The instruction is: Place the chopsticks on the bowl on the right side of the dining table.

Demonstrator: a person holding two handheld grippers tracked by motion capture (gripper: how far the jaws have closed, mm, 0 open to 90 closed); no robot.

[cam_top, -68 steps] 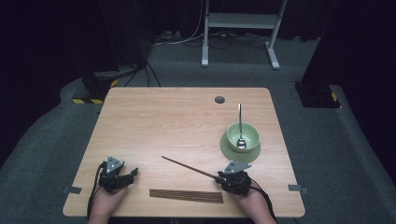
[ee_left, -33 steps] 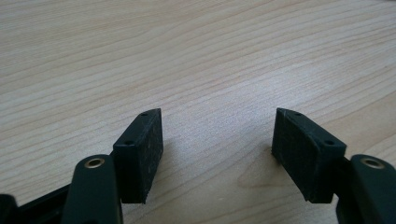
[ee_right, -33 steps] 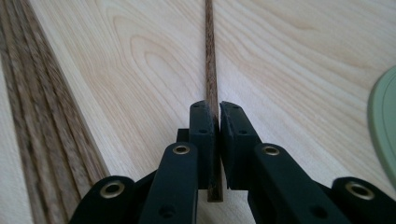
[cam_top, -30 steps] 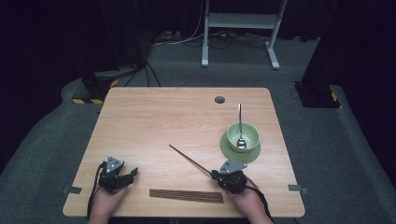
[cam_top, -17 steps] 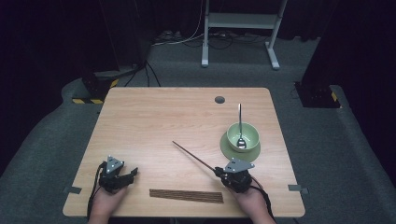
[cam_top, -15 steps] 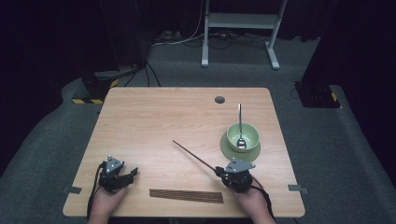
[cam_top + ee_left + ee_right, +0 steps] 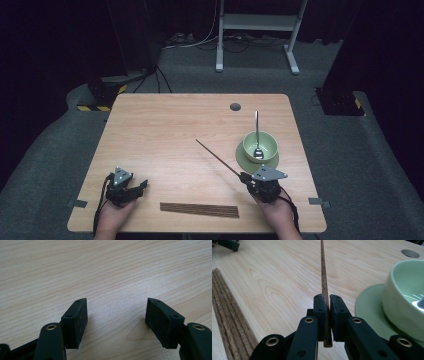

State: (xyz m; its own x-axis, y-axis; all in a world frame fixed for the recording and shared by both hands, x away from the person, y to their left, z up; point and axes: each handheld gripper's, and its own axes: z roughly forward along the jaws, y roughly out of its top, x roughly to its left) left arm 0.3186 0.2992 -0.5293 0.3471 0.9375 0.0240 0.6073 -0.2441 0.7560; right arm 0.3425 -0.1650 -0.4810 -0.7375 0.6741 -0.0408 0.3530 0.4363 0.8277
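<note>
High view: right gripper (image 7: pixel 248 179) near the table's (image 7: pixel 165 125) front right, clamped on one end of a single chopstick (image 7: pixel 217 158), the stick slanting away up and left over the wood, its far tip toward the table's middle. Just beyond and right of that gripper, a green bowl (image 7: pixel 260 145) on a green saucer (image 7: pixel 245 159), a spoon (image 7: pixel 256 131) standing in the bowl with its handle pointing to the far edge. Between the two hands, along the front edge, a row of chopsticks (image 7: pixel 199 210) lying flat, side by side. Left gripper (image 7: pixel 140 186) at the front left, low over bare wood, well apart from the row.

Right gripper view: pads (image 7: pixel 320 312) pressed together on the chopstick (image 7: pixel 324 282), a short stub poking out below them; bowl (image 7: pixel 404 297) and saucer (image 7: pixel 369 307) close on the right, row of chopsticks (image 7: pixel 229 315) on the left.

Left gripper view: jaws spread wide, nothing between them, plain table (image 7: pixel 100 270) beneath.
</note>
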